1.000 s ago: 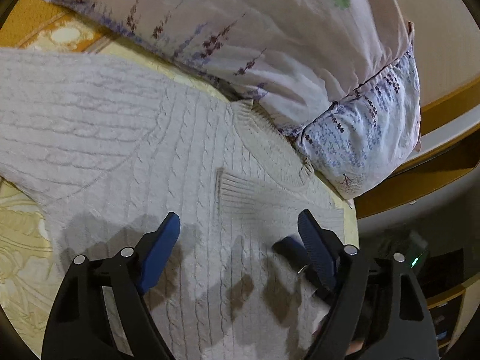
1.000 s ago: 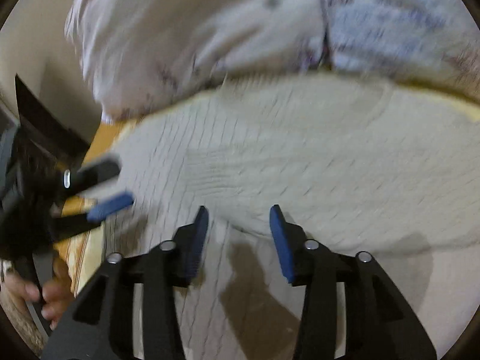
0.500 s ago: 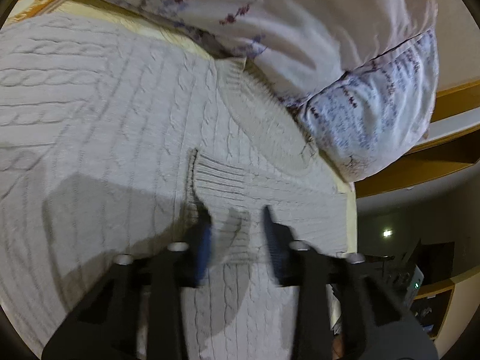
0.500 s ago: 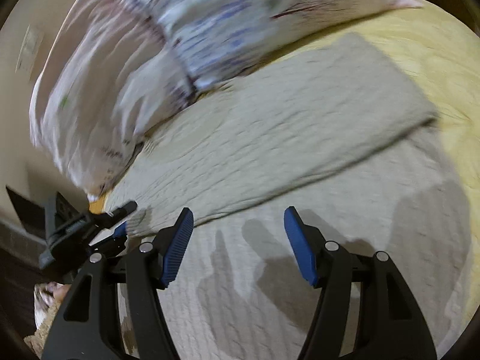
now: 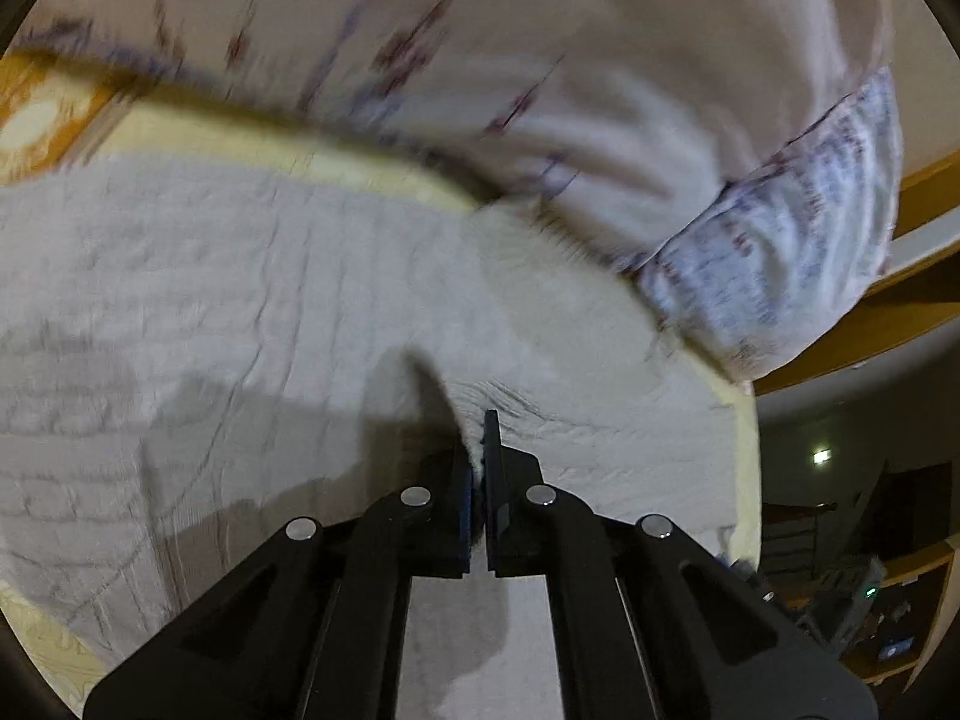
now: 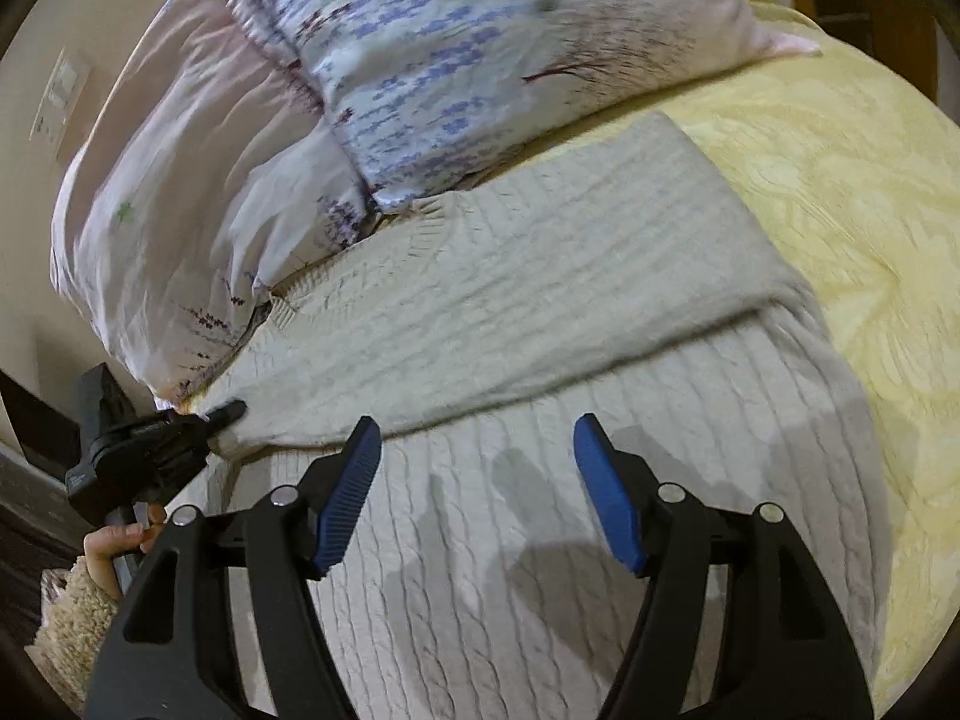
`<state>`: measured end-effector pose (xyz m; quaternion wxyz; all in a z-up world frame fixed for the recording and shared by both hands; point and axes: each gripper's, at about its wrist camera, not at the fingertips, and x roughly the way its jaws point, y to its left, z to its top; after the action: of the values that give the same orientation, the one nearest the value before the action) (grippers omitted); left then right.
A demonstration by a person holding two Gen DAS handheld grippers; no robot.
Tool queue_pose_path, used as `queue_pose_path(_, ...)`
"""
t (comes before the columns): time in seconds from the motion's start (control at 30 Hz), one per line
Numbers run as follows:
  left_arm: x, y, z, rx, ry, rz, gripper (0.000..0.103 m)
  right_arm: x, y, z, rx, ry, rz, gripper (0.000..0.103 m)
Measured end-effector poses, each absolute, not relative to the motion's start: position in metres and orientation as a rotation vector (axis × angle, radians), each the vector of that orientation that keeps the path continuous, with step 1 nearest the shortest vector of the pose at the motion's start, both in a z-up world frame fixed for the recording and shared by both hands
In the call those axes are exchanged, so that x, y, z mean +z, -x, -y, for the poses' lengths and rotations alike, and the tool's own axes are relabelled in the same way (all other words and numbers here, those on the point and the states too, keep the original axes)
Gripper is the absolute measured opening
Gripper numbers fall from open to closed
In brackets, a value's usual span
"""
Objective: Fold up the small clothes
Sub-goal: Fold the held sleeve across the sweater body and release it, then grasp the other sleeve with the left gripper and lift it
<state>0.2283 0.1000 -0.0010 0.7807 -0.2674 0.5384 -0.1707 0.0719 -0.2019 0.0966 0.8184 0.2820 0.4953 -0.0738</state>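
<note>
A cream cable-knit sweater (image 6: 540, 300) lies flat on the bed, one sleeve folded across its body. My left gripper (image 5: 477, 456) is shut on the sleeve's cuff edge (image 5: 474, 420) near the bed's side; it also shows in the right wrist view (image 6: 222, 411), pinching that corner. The sweater fills the left wrist view (image 5: 210, 312). My right gripper (image 6: 477, 480) is open and empty, hovering just above the sweater's lower body below the folded sleeve.
Two floral pillows (image 6: 420, 48) lie against the sweater's collar at the head of the bed. A yellow bedspread (image 6: 840, 180) extends to the right. A wooden bed frame (image 5: 870, 336) and dim room lie past the bed's edge.
My left gripper has closed on the sleeve cuff, having been open a second ago. My right gripper has pulled back and swung right over the sweater, still open.
</note>
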Motion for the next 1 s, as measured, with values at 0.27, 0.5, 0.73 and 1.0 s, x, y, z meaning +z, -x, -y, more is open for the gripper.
queue_pose_path(0.27,-0.002,-0.217,-0.108,-0.374,0.673,-1.164,0.002,0.079,-0.129,0.162,-0.126,-0.305,-1.140,0.079)
queue_pose_path(0.5,0.027,-0.158,-0.208,-0.271,0.843,-1.005,0.034,0.065,-0.134,0.151,-0.130,-0.256,-1.189,0.087)
queue_pose_path(0.73,0.014,-0.091,-0.347,0.117,1.063,-0.852,0.052,0.064,-0.132,0.150,-0.136,-0.277,-1.192,0.089)
queue_pose_path(1.0,-0.015,-0.081,-0.404,0.229,1.297,-0.713,0.051,0.069,-0.133,0.148,-0.156,-0.293,-1.203,0.090)
